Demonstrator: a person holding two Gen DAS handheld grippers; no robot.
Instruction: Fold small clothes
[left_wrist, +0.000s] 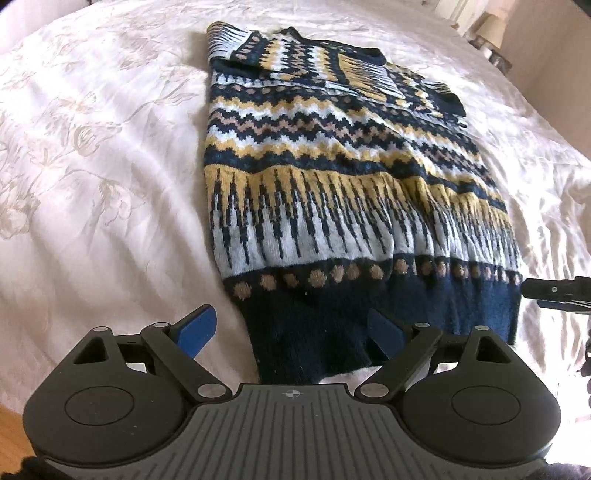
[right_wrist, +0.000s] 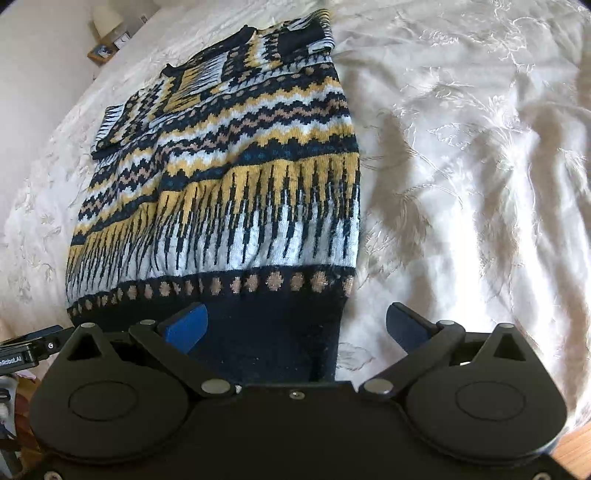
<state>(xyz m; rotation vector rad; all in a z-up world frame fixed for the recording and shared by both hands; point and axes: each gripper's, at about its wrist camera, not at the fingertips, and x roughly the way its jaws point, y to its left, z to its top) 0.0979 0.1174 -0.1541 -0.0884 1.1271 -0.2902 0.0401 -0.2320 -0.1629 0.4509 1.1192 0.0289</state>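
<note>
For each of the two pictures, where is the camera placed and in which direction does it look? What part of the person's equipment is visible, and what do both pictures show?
Left wrist view: sits on the left gripper, looking down and forward over the sweater; its open blue fingers show, the right gripper at the edge.
Right wrist view: sits on the right gripper, looking down at the sweater's navy hem; its open fingers show.
Shared: the sweater on the white bedspread.

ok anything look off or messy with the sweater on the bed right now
Nothing stands out. The patterned sweater lies flat on the white bedspread with both sleeves folded in across the chest. It only sits slightly slanted, with mild wrinkles in the knit near one side edge.
</note>
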